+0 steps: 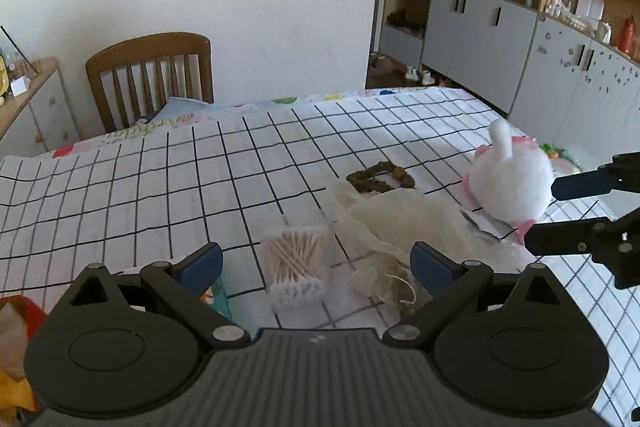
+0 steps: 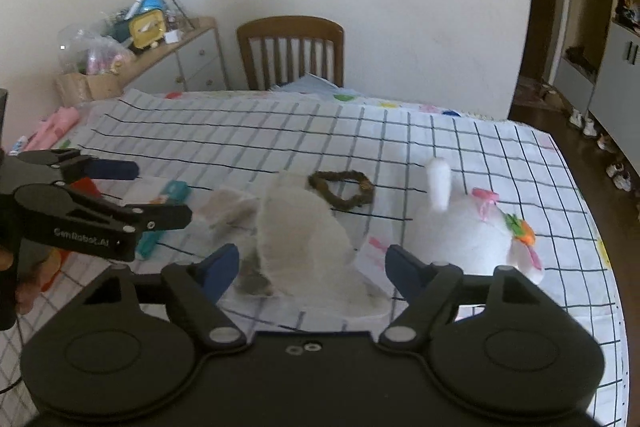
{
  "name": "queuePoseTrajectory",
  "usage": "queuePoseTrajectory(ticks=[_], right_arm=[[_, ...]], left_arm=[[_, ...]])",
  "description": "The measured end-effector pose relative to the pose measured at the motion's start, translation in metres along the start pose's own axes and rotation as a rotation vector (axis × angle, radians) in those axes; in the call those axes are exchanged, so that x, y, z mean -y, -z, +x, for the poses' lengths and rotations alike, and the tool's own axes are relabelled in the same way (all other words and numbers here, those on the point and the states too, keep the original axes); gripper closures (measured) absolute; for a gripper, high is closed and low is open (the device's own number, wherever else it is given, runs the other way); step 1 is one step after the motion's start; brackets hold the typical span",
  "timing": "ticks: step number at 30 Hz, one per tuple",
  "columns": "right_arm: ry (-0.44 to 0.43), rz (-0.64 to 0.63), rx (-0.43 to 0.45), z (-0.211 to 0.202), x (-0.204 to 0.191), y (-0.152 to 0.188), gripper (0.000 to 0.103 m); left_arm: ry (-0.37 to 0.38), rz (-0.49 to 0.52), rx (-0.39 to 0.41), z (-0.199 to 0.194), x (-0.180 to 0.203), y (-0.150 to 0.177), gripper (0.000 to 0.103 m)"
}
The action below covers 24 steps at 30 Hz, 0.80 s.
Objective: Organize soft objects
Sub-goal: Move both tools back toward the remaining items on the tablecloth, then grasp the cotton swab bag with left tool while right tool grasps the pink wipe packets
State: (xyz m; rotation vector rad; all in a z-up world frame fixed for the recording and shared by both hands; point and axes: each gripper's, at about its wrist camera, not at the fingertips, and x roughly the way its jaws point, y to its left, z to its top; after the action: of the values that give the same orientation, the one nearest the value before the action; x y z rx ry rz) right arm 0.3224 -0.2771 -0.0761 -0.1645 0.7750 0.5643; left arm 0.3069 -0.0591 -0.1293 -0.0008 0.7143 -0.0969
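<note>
white walls and a wooden chair [image 1: 150,75] back a table covered by a white cloth with a black grid [image 1: 140,187], and grey cabinets with open wooden shelves [image 1: 500,19] fill the right side of the room in the left wrist view. near the middle of the cloth lies a pale mesh drawstring bag [image 1: 396,227], crumpled, with its cord end toward the camera. a bundle of cotton swabs [image 1: 294,263] in clear wrap rests just to the left of the bag. beyond the bag sits a brown scrunchie [image 1: 380,179], a loose ring lying flat on the grid. to the right of the bag is a white plush rabbit [image 1: 510,183] with pink trim, one ear standing up; in the right wrist view an orange and green ornament shows on its far side. the left gripper [image 1: 316,263] hangs low over the near edge of the table with its blue-padded fingers spread wide, the swabs and the bag's cord end lying between them, nothing clamped. the right gripper [image 2: 310,267] is likewise spread wide and empty, with the bag lying between and beyond its fingers and the rabbit just off its right finger. a teal packet [image 2: 176,193] lies on the cloth at the left, and a low dresser [image 2: 176,63] piled with clutter stands beside the chair.
</note>
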Motion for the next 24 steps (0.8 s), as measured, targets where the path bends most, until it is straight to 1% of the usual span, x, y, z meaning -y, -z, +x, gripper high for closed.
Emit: queuePoseTrajectory(ticks=[4, 9, 12, 14, 16, 20, 22, 24], right_arm=[[0.019, 0.015, -0.022, 0.018, 0.009, 0.004, 0.031], [0.036, 0.024, -0.045, 0.038, 0.016, 0.008, 0.042], [0.048, 0.024, -0.053, 0.047, 0.018, 0.010, 0.045], [0.053, 0.026, -0.055, 0.051, 0.020, 0.011, 0.047], [0.057, 0.023, -0.058, 0.054, 0.021, 0.013, 0.049], [0.068, 0.015, -0.065, 0.062, 0.022, 0.015, 0.053], [0.072, 0.017, -0.064, 0.065, 0.023, 0.015, 0.055], [0.074, 0.021, -0.069, 0.068, 0.024, 0.016, 0.057]], left_arm=[[-0.017, -0.016, -0.015, 0.016, 0.001, 0.001, 0.002], [-0.021, -0.046, -0.039, 0.033, -0.003, 0.000, 0.003], [-0.028, -0.054, -0.055, 0.042, -0.004, 0.001, 0.004], [-0.029, -0.060, -0.063, 0.048, -0.005, 0.001, 0.007], [-0.031, -0.063, -0.073, 0.053, -0.005, 0.001, 0.012], [-0.050, -0.050, -0.095, 0.062, -0.003, 0.001, 0.018], [-0.052, -0.046, -0.101, 0.065, -0.003, 0.001, 0.024], [-0.050, -0.051, -0.113, 0.069, -0.004, 0.000, 0.026]])
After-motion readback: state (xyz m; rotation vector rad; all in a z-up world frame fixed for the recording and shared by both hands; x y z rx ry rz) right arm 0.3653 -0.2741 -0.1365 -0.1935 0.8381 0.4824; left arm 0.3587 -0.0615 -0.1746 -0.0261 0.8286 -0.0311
